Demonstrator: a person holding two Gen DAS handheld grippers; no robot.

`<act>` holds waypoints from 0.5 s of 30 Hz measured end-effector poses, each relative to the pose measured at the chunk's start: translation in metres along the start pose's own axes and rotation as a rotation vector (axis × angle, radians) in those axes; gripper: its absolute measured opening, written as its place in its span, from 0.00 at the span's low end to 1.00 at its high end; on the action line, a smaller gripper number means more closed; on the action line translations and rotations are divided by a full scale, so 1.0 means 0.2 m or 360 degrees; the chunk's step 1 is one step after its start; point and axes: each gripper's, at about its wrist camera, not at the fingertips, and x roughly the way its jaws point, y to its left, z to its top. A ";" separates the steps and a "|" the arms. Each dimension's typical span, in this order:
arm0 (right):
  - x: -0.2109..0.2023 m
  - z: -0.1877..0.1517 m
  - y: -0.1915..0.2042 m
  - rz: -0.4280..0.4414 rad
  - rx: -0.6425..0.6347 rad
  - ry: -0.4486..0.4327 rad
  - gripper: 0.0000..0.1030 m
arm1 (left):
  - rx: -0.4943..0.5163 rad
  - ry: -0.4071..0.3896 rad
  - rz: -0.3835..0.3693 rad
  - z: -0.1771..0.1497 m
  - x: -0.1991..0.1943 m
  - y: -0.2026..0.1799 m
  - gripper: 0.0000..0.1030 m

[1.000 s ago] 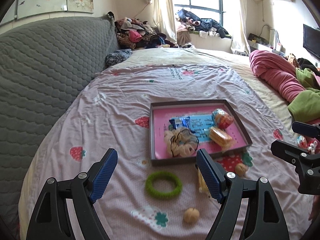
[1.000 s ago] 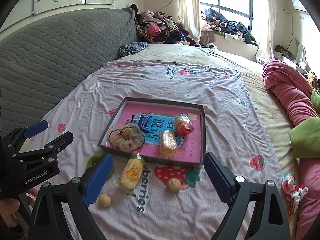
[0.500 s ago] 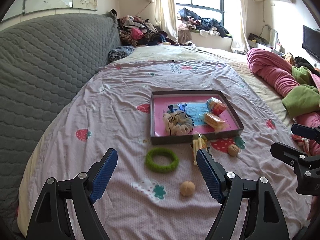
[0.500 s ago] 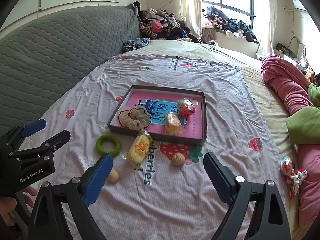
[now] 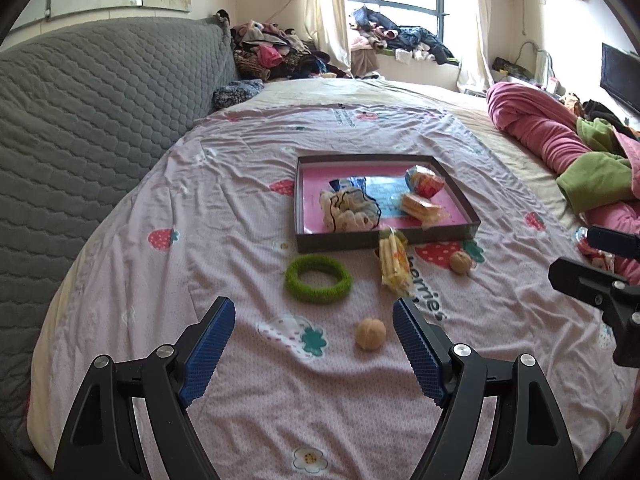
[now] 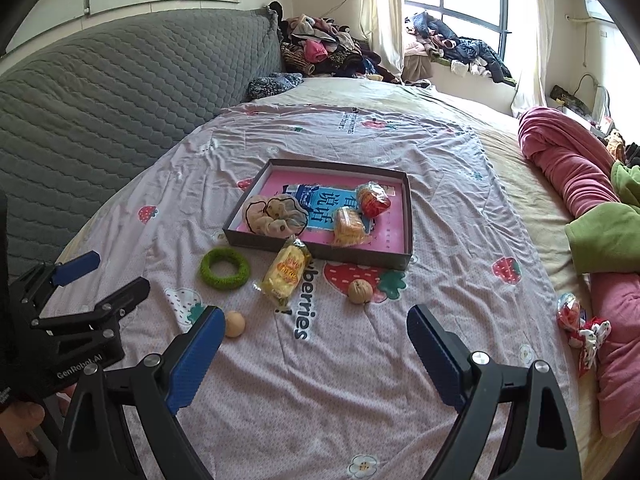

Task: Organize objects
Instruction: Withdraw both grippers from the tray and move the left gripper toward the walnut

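Note:
A dark shallow tray (image 5: 384,241) (image 6: 320,254) with a pink floor lies on the bed; in it are a blue packet (image 6: 320,204), a cream scrunchie (image 6: 272,216) and two wrapped snacks. On the sheet in front of it lie a green ring (image 5: 319,279) (image 6: 225,267), a yellow snack packet (image 5: 394,266) (image 6: 286,272), a walnut (image 5: 460,263) (image 6: 360,291) and a pale round ball (image 5: 371,333) (image 6: 234,324). My left gripper (image 5: 314,320) is open and empty, short of the ring. My right gripper (image 6: 316,330) is open and empty too, short of the walnut.
A grey quilted headboard (image 5: 80,120) runs along the left. Pink and green bedding (image 6: 580,184) is bunched on the right, with a small wrapped candy (image 6: 570,312) beside it. Piled clothes (image 5: 276,52) sit at the far corner under the window.
Both grippers have drawn back from the tray toward the near edge of the bed. The ball, ring, packet and walnut now lie farther ahead of the fingers. Nothing was picked up.

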 end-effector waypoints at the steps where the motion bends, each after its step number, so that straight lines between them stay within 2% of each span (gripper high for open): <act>1: 0.00 -0.01 0.00 0.0000 -0.0001 0.0001 0.90 | 0.0005 0.0010 -0.0003 -0.01 0.01 0.00 0.80; 15: 0.09 -0.06 0.03 0.0021 0.0003 0.0045 0.90 | 0.0032 0.0082 -0.0035 -0.16 0.12 -0.04 0.80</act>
